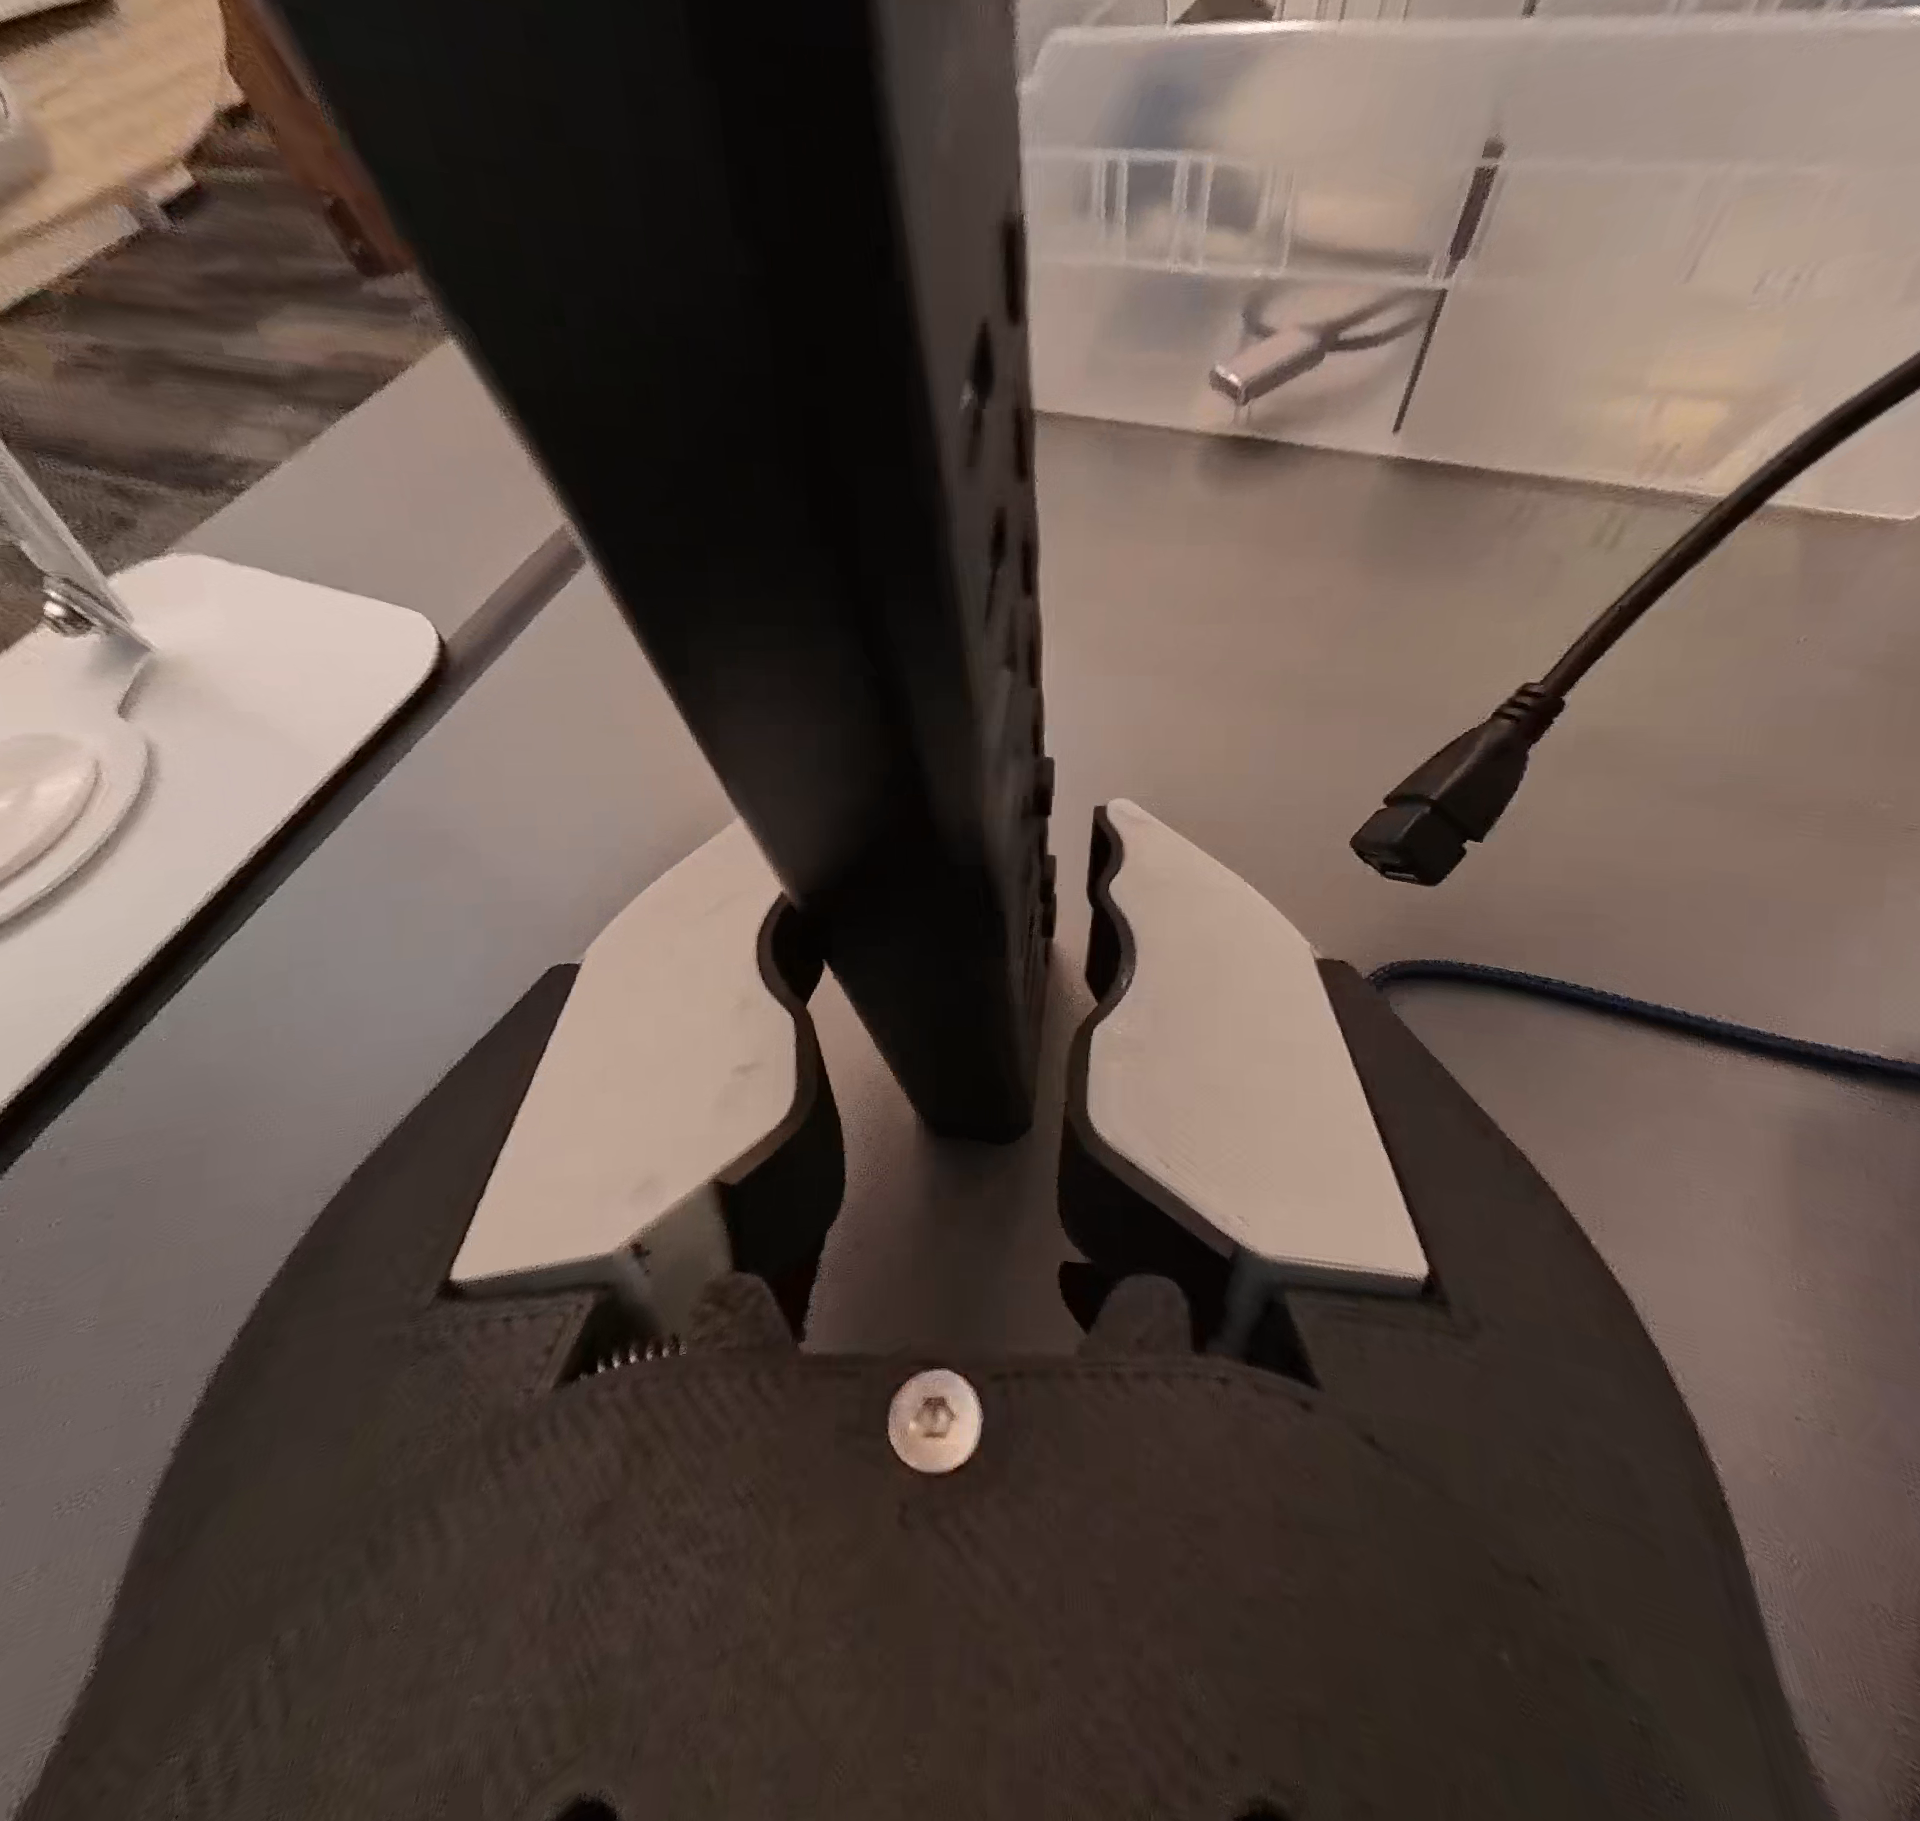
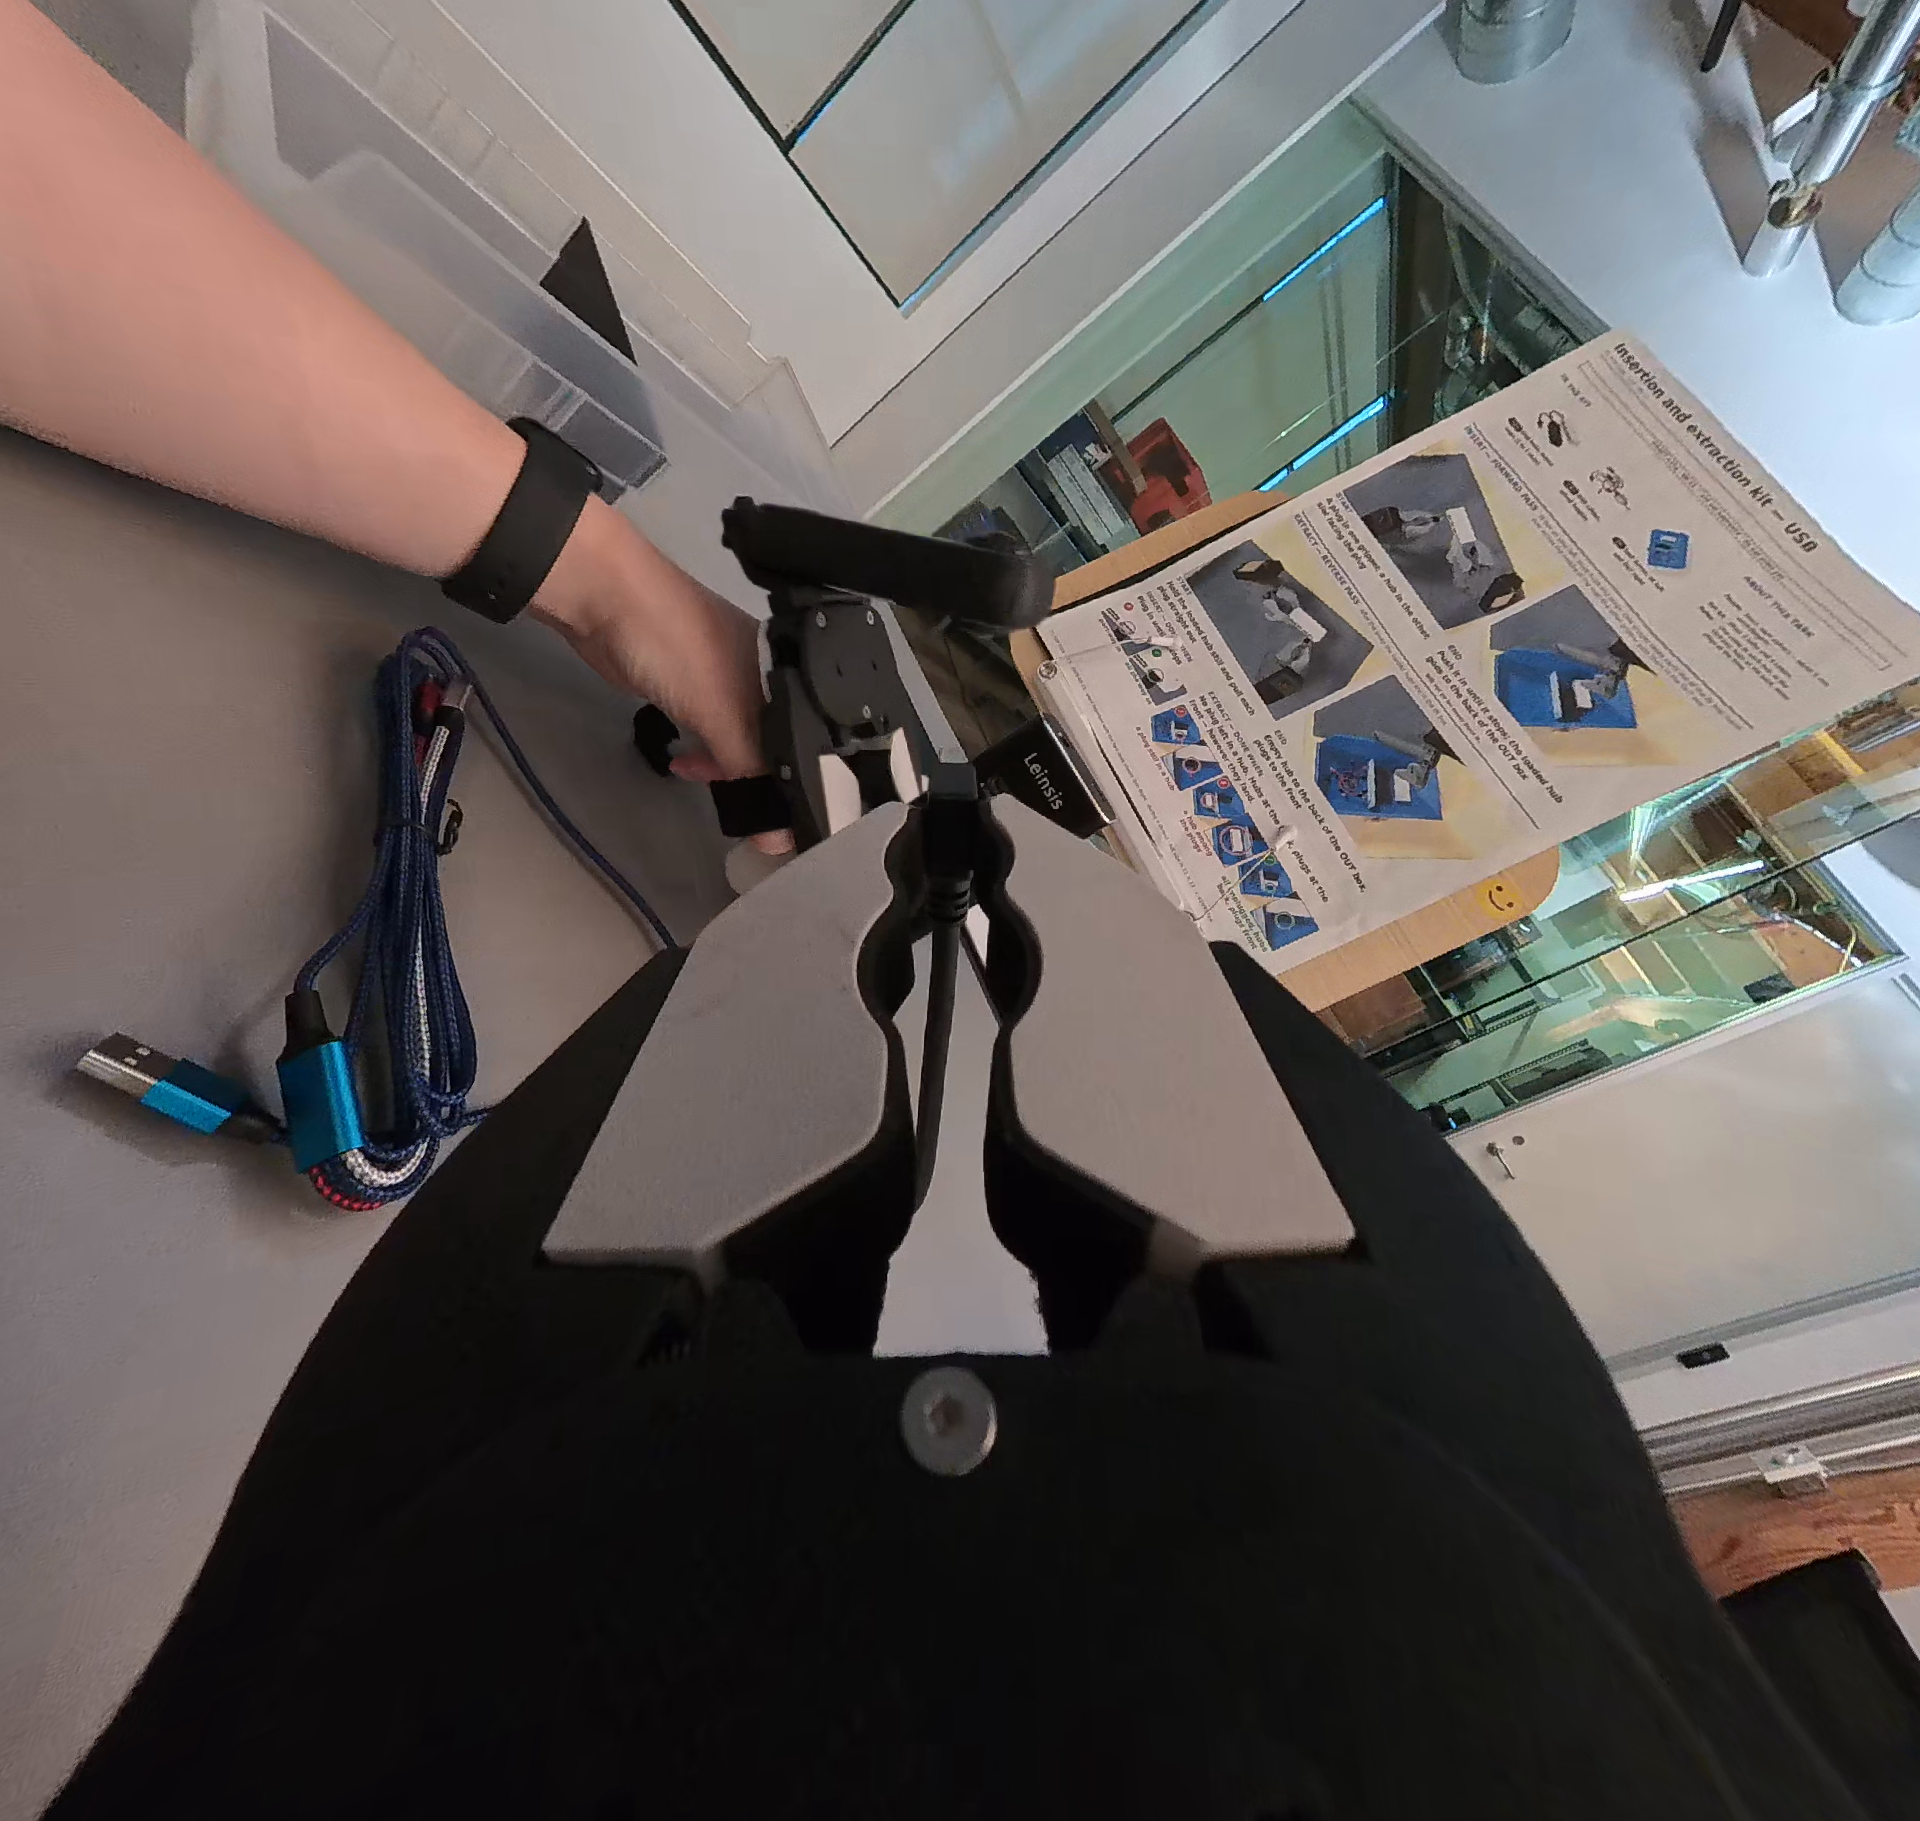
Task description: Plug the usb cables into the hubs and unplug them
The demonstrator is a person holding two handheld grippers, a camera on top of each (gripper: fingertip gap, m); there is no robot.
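flat matte grey table (image 1: 1299, 649) carries all items. at its far edge — translucent frosted plastic bins (image 1: 1455, 244), standing directly on the surface. left side: white rounded-corner stand base plate (image 1: 260, 711) lies flat. a thin blue braided cable (image 1: 1662, 1023) trails across the right. in the right wrist view, a coiled bundle of blue braided usb cables (image 2: 395, 940) with blue metal plugs rests on the grey top.

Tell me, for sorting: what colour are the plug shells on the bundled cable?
Bright blue plug shells; clearest in the right wrist view.

Hub (image 1: 831, 524) between fingers (image 1: 1226, 1044); bin (image 1: 1558, 213) behind.
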